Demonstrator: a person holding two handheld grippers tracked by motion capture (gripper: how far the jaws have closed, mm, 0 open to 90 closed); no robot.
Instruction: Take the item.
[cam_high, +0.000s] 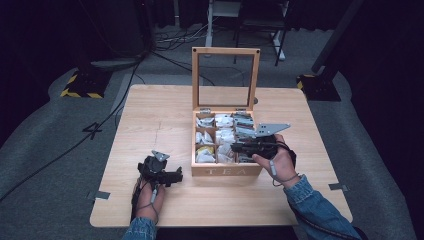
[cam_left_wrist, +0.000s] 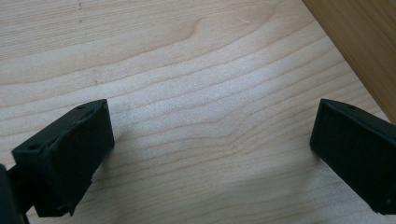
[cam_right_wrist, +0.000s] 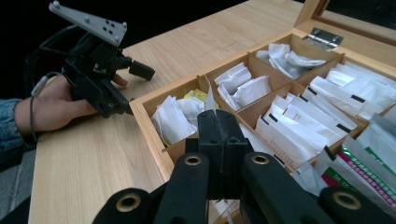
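Resting near the surface's (cam_high: 150, 107) front edge, the left gripper (cam_high: 176, 176) points right toward the tea box (cam_high: 226, 170), jaws spread wide, holding nothing; beyond, the right gripper (cam_right_wrist: 219, 135) reaches left over the box's compartments, jaws pressed together; the lid (cam_high: 225, 51) stands upright behind.

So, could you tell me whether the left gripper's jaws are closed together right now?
No, the left gripper has its jaws standing wide apart over the bare table, with nothing between them.
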